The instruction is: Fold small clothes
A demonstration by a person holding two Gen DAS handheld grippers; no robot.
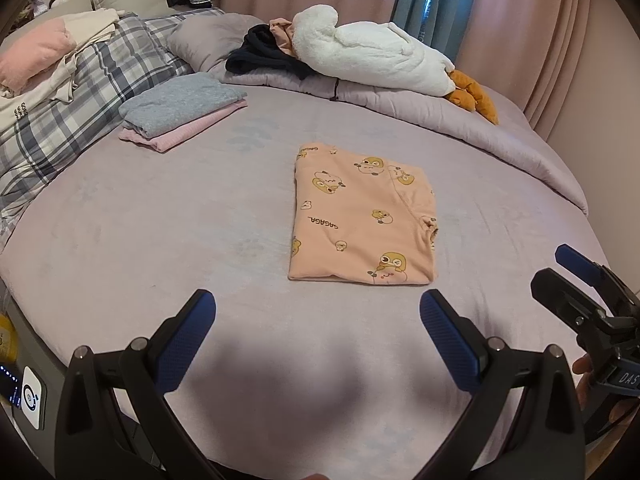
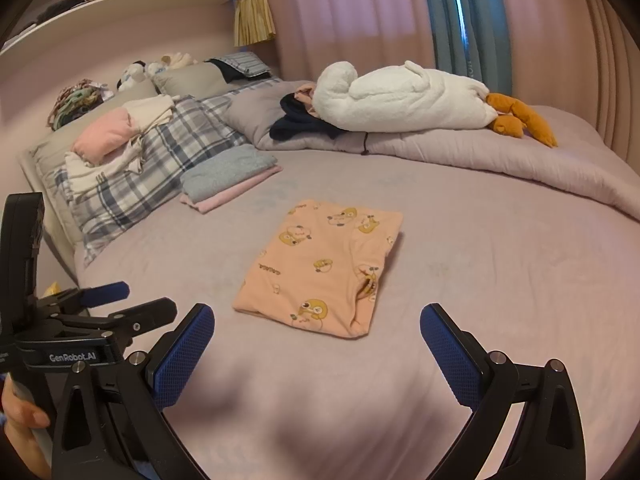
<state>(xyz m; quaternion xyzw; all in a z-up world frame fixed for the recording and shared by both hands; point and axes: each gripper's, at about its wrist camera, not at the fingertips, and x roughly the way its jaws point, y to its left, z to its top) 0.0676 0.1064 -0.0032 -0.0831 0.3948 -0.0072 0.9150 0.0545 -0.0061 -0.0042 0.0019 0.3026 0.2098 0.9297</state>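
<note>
The peach cotton garment printed with yellow cartoon ducks (image 1: pixel 362 216) lies folded into a neat rectangle in the middle of the lilac-sheeted bed (image 1: pixel 160 240), flat on the sheet, touched by nothing. The left gripper (image 1: pixel 318 312) hovers over the near edge of the bed with its jaws spread wide and empty, the garment just beyond them. The right gripper (image 2: pixel 316 326) sits alongside it to the right, jaws equally wide apart and holding nothing, the folded piece a little ahead and between its blue pads (image 2: pixel 452 356). Both grippers are clear of the cloth.

Far left of the garment, a folded grey knit on a folded pink one (image 1: pixel 182 114) forms a small stack on the sheet, well apart from it. Further left, a grey-and-white plaid pillow (image 1: pixel 80 100) carries loose cream and pink clothes (image 1: pixel 44 60). Along the far side, a rolled lilac duvet (image 1: pixel 400 108) supports a white plush goose with orange feet (image 1: pixel 368 54) and a dark crumpled garment (image 1: pixel 264 58) beside it. Pink curtains (image 2: pixel 352 12) hang behind.
</note>
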